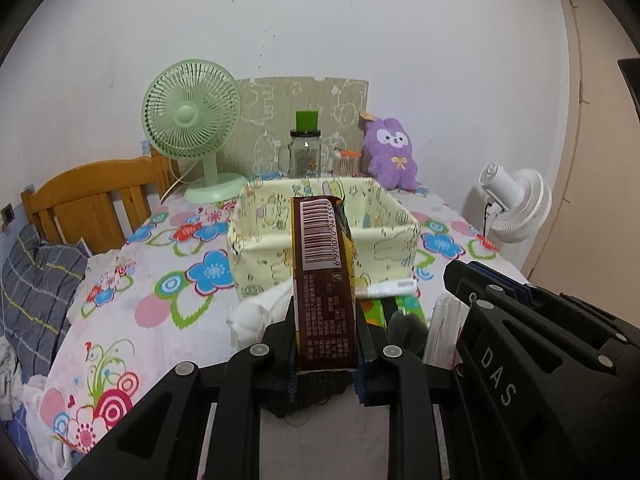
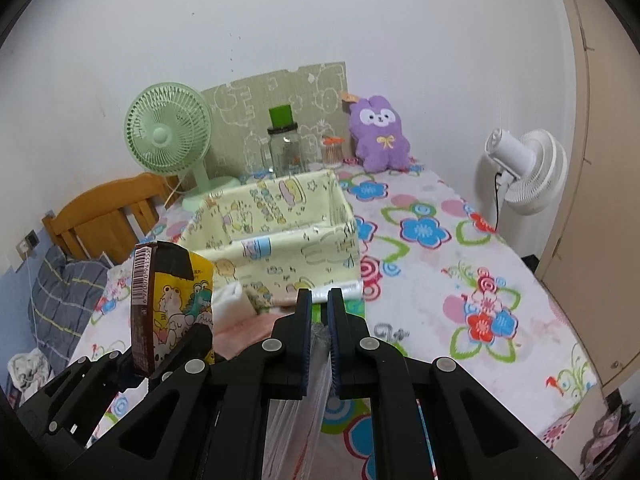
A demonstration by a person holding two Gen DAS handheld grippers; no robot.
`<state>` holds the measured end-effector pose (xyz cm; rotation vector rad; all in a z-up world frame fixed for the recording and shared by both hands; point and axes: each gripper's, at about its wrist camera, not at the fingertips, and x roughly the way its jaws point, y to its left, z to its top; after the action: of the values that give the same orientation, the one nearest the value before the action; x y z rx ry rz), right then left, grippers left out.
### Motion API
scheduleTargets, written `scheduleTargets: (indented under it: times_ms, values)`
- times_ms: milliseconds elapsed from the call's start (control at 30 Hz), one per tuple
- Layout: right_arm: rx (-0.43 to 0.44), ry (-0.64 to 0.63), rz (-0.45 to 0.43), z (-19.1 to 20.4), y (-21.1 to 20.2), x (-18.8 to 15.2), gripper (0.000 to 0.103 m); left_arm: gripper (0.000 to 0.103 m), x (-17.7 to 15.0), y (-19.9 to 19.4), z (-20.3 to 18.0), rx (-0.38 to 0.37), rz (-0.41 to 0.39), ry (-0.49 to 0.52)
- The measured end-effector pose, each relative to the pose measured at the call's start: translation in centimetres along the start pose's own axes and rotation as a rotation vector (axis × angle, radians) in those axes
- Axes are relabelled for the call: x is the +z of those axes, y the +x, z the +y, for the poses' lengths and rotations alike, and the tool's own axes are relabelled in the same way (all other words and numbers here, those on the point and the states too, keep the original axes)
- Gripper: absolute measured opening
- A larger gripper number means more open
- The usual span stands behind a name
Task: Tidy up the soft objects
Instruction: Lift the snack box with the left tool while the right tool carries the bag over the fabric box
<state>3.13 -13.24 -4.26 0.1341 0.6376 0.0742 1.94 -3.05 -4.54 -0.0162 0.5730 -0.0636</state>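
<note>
You are holding the brown and yellow cartoon-printed soft packet (image 1: 324, 280) upright in your left gripper (image 1: 326, 344), its fingers closing on the packet's lower end with the barcoded brown side facing the camera. You are carrying it above the near edge of the flowered bench, just short of the pale yellow cartoon-printed fabric bin (image 1: 320, 232). Held by its base, the packet is standing tall enough to clear the bin's front wall, which looks like the reason for this grip if the bin is where it is going.

Your right gripper (image 2: 319, 300) is hovering beside it with its fingers nearly together, only a narrow gap between them. Something clear and plastic is showing in that gap, but you cannot tell whether the fingers are pinching it or merely passing over it.

The left wrist view is giving you only the packet's barcoded edge; the right wrist view is showing its yellow face with the cartoon animals, and a blue and white item lying inside the bin (image 2: 256, 246). The left view, in turn, is showing a white tube (image 1: 390, 289) and a green flat pack (image 1: 404, 308) in front of the bin, and white cloth (image 1: 260, 312) just left of the packet. The purple plush rabbit (image 2: 378, 138) is sitting behind the bin against the wall, well apart from both grippers.
</note>
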Motion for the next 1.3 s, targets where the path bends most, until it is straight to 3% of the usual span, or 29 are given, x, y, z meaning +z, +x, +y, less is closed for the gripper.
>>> scheduleTargets:
  times_ms: [800, 1300]
  values:
    - [0.001, -0.045, -0.091, 1.8, -1.8, 5.0, 0.011, 0.02, 4.8, -1.2, 0.8, -0.028, -0.071, -0.008]
    - [0.001, -0.048, -0.096, 2.1, 0.8, 7.3, 0.011, 0.02, 7.0, 1.5, 1.5, -0.028, -0.055, -0.029]
